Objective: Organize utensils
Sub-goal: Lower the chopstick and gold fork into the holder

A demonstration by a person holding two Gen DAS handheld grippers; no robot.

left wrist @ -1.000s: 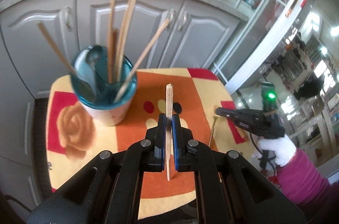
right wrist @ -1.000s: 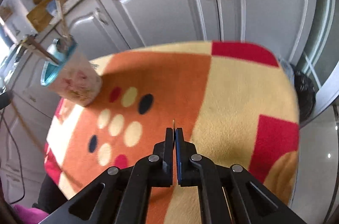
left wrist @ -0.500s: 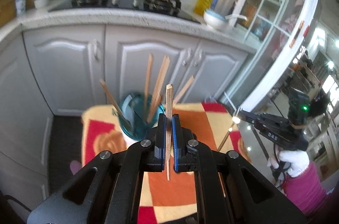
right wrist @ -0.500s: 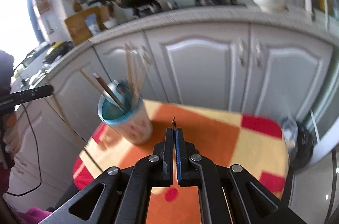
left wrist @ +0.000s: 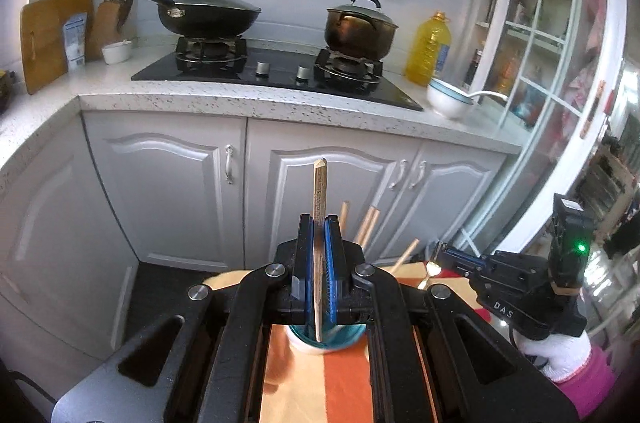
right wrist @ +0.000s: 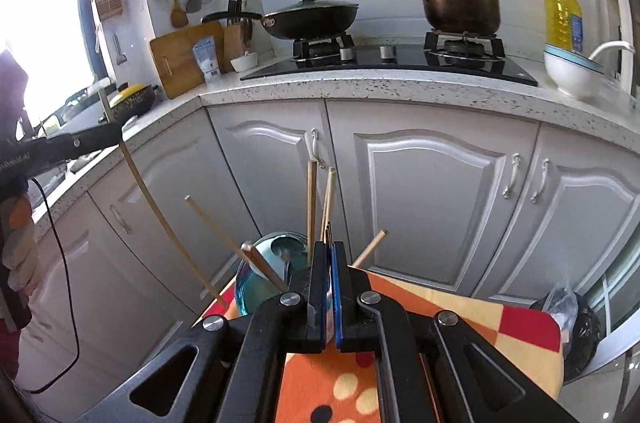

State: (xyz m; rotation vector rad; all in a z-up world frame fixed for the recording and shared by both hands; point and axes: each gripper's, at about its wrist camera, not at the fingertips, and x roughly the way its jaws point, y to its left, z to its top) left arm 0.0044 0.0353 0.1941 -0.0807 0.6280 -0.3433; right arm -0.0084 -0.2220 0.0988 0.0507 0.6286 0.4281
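Observation:
My left gripper (left wrist: 319,223) is shut on a wooden chopstick (left wrist: 320,183) held upright, its lower tip just above the teal-rimmed utensil cup (left wrist: 326,341) on the small table. The left gripper (right wrist: 114,134) also shows in the right wrist view with the chopstick (right wrist: 152,199) slanting down toward the cup (right wrist: 256,283). My right gripper (right wrist: 329,247) is shut on a thin metal utensil handle (right wrist: 328,229). In the left wrist view the right gripper (left wrist: 442,251) holds a small spoon (left wrist: 430,269) by the cup. The cup holds several chopsticks (right wrist: 311,207) and a spoon (right wrist: 282,251).
The table wears an orange, yellow and red patterned cloth (right wrist: 460,327). Grey cabinets (left wrist: 168,191) and a speckled counter (left wrist: 256,103) with a stove, wok (left wrist: 208,15) and pot (left wrist: 360,31) stand behind. A white bowl (right wrist: 572,71) and oil bottle (right wrist: 562,11) sit on the counter.
Both grippers have risen and tilted up, so the views now show the counter and stove. The left chopstick has come over the cup; the right gripper has moved closer to the cup.

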